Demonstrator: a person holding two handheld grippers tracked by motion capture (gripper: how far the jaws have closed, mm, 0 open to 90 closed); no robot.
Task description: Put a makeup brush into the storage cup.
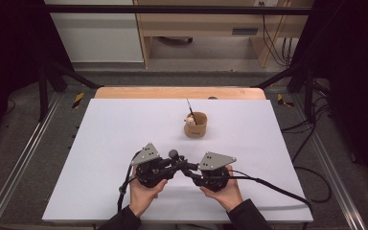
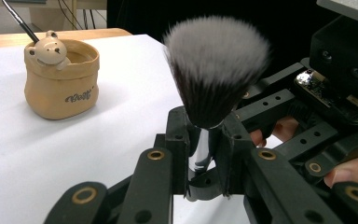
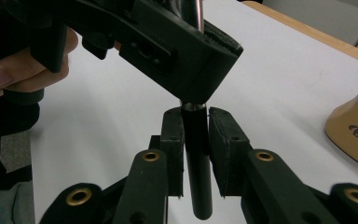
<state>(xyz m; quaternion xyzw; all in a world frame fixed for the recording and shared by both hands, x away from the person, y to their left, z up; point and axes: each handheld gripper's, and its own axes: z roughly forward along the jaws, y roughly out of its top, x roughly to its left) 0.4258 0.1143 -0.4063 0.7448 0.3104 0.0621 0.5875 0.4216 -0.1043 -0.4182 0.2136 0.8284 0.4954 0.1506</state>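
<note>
High view: you are holding the left tool (image 1: 176, 165) and the right tool (image 1: 188, 168) nose to nose at the near middle of the white worktop (image 1: 100, 158), with the makeup brush (image 1: 173, 154) standing between them, its bristle head uppermost. The bear pot (image 1: 195, 125) is sitting farther back, well apart from both tools, with a thin brush (image 1: 189, 108) leaning out of it.

Left gripper view: the left tool (image 2: 204, 140) is closing its jaws on the makeup brush (image 2: 216, 65) at the shiny ferrule just under the grey-tipped bristles, so the head is rising clear above the pads. The right tool (image 2: 307, 116) is crossing in from the right side. The bear pot (image 2: 60, 79) is resting on the worktop at upper left.

Right gripper view: the right tool (image 3: 196, 149) is standing nearly closed around the black handle (image 3: 199, 172), its pads just beside the handle on either side; firm contact cannot be confirmed. The left tool (image 3: 186, 60) is gripping the same stem directly above.

Judgement: you are midway through a hand-to-hand transfer of the brush. The next move is calling for one tool to be seated firmly before the other eases off, keeping the brush upright, then for carrying it to the pot.
</note>
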